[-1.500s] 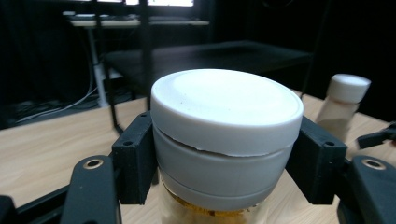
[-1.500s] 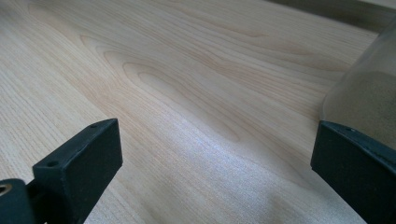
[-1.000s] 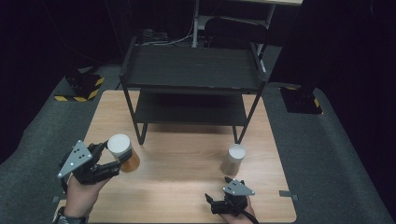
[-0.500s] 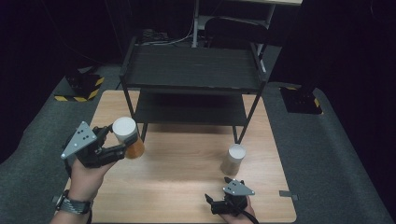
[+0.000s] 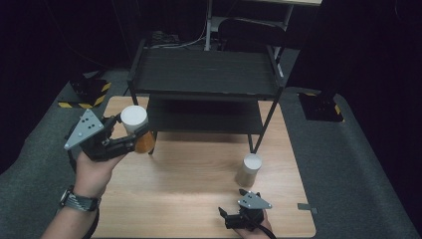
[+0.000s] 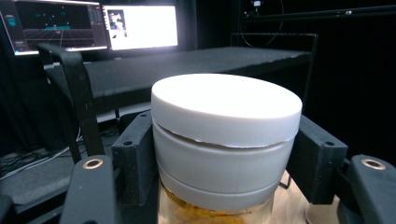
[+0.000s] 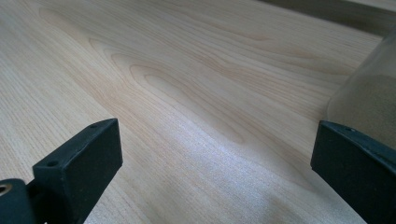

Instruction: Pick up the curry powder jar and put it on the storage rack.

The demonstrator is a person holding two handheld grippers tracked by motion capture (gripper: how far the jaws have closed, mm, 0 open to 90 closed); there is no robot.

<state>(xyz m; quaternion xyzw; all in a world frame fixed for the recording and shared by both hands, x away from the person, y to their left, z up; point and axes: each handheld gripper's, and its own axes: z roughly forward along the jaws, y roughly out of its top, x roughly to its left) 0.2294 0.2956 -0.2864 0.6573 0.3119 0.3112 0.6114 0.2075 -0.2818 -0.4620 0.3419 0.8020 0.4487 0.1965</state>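
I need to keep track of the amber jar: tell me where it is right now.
In the high view, the amber jar is held off the table in the left tongs, at the left, just before the black shelf rack's front-left leg.

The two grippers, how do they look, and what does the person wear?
Both grippers, left and right, are black with blocky black fingers and a grey three-cornered plate dotted with holes. A dark watch is on the left wrist.
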